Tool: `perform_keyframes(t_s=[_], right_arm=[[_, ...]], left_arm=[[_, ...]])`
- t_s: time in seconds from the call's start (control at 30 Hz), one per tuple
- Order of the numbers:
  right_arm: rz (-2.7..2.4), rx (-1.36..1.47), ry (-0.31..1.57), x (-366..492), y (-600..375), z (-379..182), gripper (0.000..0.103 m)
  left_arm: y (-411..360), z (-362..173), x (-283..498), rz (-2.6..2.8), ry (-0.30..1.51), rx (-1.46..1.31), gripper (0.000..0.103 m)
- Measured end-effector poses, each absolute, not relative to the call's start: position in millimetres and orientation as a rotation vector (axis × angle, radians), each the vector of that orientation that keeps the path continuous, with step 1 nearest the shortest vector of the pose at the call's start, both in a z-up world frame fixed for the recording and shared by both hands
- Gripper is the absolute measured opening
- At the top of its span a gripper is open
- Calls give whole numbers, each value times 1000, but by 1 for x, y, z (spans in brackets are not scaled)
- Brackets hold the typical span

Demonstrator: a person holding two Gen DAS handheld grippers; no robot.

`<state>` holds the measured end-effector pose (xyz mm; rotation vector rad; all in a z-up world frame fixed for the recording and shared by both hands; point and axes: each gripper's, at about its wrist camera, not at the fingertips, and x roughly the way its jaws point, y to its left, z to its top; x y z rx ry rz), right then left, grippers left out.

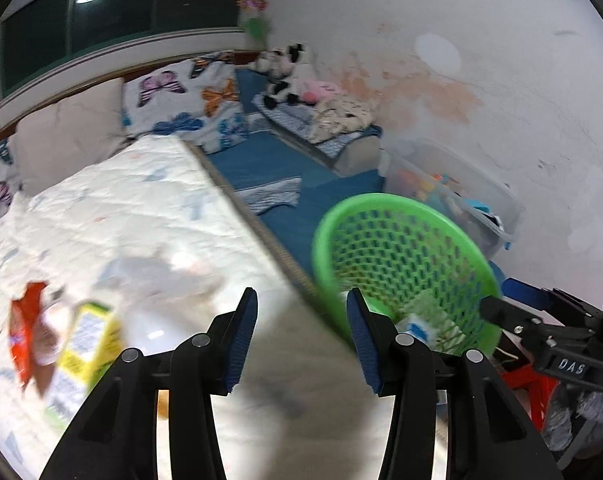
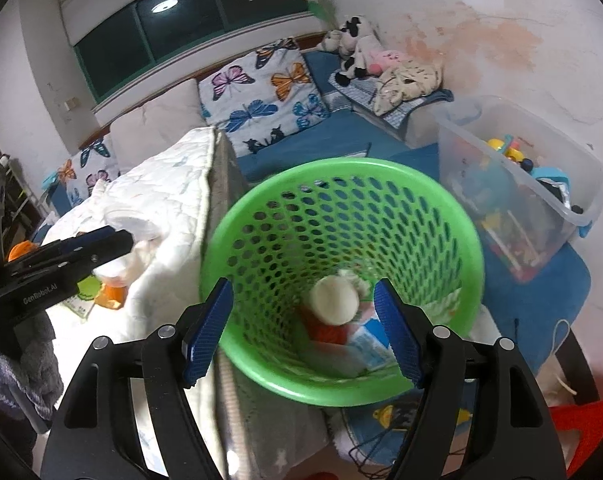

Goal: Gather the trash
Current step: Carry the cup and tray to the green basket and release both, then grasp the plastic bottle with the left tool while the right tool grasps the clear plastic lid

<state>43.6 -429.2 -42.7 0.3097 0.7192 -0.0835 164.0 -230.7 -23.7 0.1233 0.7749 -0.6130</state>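
left gripper (image 1: 301,336) hangs over the white quilted mattress (image 1: 121,216), jaws apart w/ nothing between; red wrapper (image 1: 23,332) & yellow-green carton (image 1: 87,344) lie on the quilt just left of it, blurred; right gripper (image 2: 303,330) sits above the green mesh bin (image 2: 341,208), jaws wide apart, not touching anything; inside the bin: a whitish crumpled ball (image 2: 335,294), something red under it, a blue-white pack (image 2: 367,346); bin stands beside the mattress edge; clear toy tub (image 2: 521,184) to the bin's right.
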Motion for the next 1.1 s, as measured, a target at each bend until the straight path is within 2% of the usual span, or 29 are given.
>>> perform_keyframes(t_s=[0.3, 0.47, 1.1], right_arm=[[2, 269, 727, 57, -395, -37, 73], [51, 262, 738, 65, -379, -37, 74], [322, 273, 826, 143, -297, -46, 74]], left_arm=[[-149, -28, 181, -452, 788, 90, 45], [-120, -34, 189, -397, 804, 110, 49], [-92, -57, 206, -446, 884, 144, 50]])
